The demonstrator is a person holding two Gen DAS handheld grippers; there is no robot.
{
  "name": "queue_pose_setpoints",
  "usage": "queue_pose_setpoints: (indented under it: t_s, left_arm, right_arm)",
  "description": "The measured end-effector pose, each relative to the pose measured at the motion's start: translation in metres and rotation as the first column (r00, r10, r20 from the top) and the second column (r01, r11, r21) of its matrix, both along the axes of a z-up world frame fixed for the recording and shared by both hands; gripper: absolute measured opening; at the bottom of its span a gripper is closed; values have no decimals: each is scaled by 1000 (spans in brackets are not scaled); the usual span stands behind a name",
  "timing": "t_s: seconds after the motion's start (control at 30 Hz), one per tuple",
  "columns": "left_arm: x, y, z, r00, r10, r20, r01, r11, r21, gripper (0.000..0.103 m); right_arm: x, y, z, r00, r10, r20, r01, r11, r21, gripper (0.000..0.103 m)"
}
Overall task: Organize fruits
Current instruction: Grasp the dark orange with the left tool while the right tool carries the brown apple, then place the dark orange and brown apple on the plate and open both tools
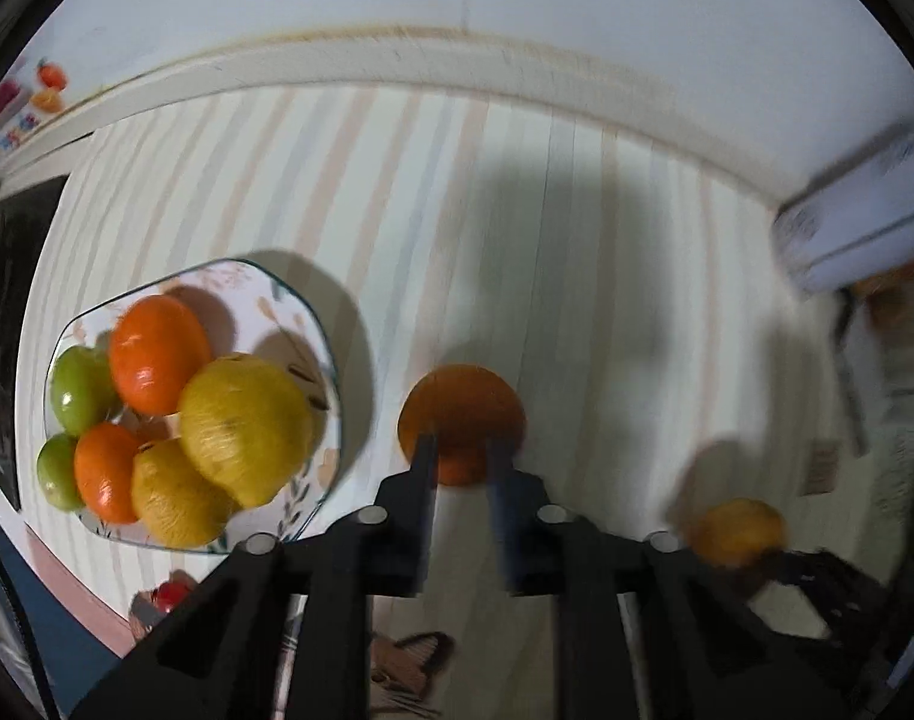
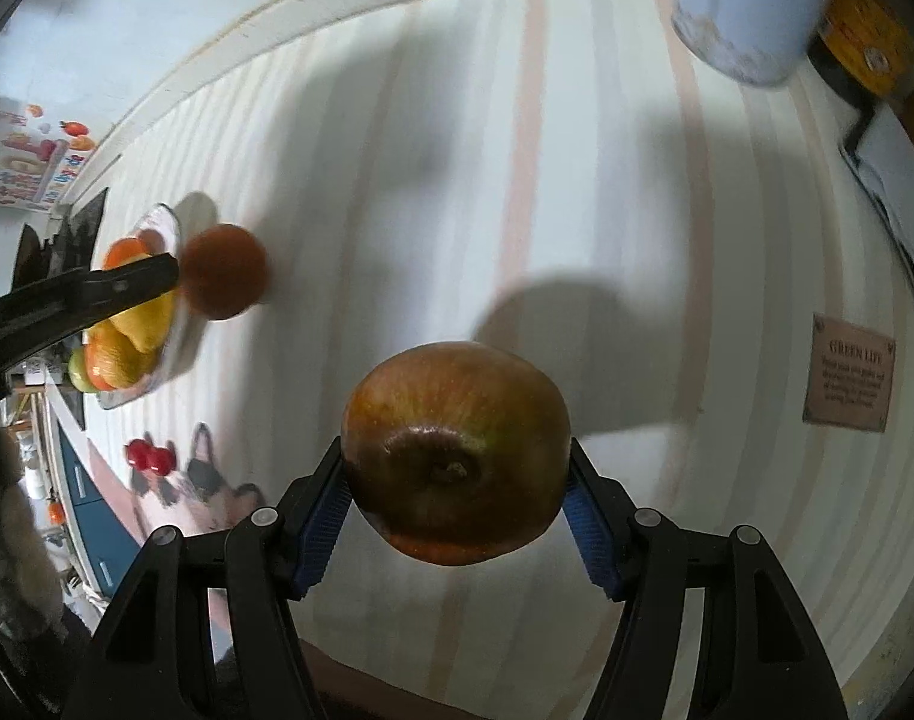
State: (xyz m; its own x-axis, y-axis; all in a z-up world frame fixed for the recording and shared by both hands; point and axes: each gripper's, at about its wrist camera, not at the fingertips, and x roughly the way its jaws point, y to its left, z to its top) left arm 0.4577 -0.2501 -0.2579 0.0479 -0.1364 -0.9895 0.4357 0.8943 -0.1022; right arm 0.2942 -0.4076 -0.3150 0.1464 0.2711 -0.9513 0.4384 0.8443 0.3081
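My left gripper (image 1: 460, 450) is shut on an orange fruit (image 1: 462, 414) and holds it to the right of a patterned glass plate (image 1: 313, 324). The plate holds oranges (image 1: 157, 354), lemons (image 1: 244, 429) and green fruits (image 1: 79, 387). My right gripper (image 2: 454, 480) is shut on a red-brown apple (image 2: 454, 450) above the striped cloth. The right wrist view also shows the left gripper (image 2: 178, 276) with its orange (image 2: 226, 279) beside the plate (image 2: 175, 228). The apple shows blurred at lower right of the left wrist view (image 1: 739, 531).
A striped tablecloth (image 1: 517, 210) covers the table; a white wall ledge (image 1: 397, 60) runs behind it. A pale blue cylinder (image 2: 745, 6) stands at the back right. Red cherries (image 2: 151, 459) lie near the front left edge. A brown label (image 2: 850, 381) is on the cloth at right.
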Motion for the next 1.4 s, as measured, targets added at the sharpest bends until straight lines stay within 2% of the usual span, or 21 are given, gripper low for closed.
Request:
queue_pose_setpoints:
  t_s: [0.07, 0.13, 0.17, 0.23, 0.3, 0.43, 0.47, 0.5, 0.57, 0.73, 0.83, 1.0, 1.17, 1.3, 1.37, 1.4]
  left_arm:
    - [7, 6, 12, 1000, -19, 5, 19, 1000, -4, 15]
    - [16, 19, 14, 1000, 6, 7, -6, 999, -40, 16]
    - [18, 24, 9, 1000, 16, -5, -16, 999, -44, 20]
    - [24, 29, -7, 994, 54, -90, -60, 997, -58, 28]
    - [29, 32, -19, 982, 88, -165, -102, 992, -80, 29]
    - [37, 39, -22, 974, 142, -176, -160, 983, -94, 29]
    - [42, 36, -21, 975, 142, -173, -159, 983, -94, 33]
    - [47, 31, -21, 976, 139, -165, -155, 984, -89, 36]
    - [57, 20, -23, 983, 125, -138, -135, 989, -63, 55]
    - [67, -11, -48, 987, 37, -157, -31, 999, 41, 57]
    - [59, -25, -60, 987, -48, -156, 67, 991, 116, 57]
    - [45, -28, -65, 988, -85, -130, 101, 987, 126, 54]
    - [40, -21, -50, 996, -53, -74, 59, 995, 76, 53]
    - [38, -1, -13, 999, -8, -35, 7, 999, -31, 53]
    - [39, 19, 12, 999, 34, -12, -35, 995, -91, 53]
    - [42, 42, 27, 999, 54, -2, -54, 992, -114, 53]
  right_arm:
    - [13, 8, 4, 999, 31, 10, -31, 999, -14, 69]
    - [21, 11, 2, 999, 31, 9, -31, 1000, 1, 69]
    - [24, 11, 1, 999, 30, 11, -30, 999, 11, 69]
    - [29, 12, -1, 1000, 27, 13, -27, 1000, -1, 69]
    - [30, 9, -3, 1000, 10, 14, -10, 1000, 11, 69]
    - [29, 5, -3, 1000, -14, 21, 14, 1000, 14, 69]
    - [29, 3, -3, 1000, -18, 22, 18, 1000, 16, 69]
    - [29, 1, -4, 999, -24, 22, 24, 1000, 18, 69]
    - [30, -1, -6, 999, -34, 20, 34, 999, 20, 69]
    - [32, -5, -8, 998, -57, 22, 57, 998, 31, 69]
    - [33, -7, -7, 998, -59, 25, 58, 998, 26, 69]
    - [34, -8, -7, 998, -51, 24, 51, 999, 10, 69]
    - [35, -6, -1, 999, -44, 30, 44, 999, 0, 69]
    - [45, 0, 18, 998, -18, 61, 19, 1000, -6, 69]
    - [57, 9, 30, 997, 5, 83, -5, 1000, -4, 69]
    - [67, 15, 37, 995, 23, 100, -23, 1000, 0, 69]
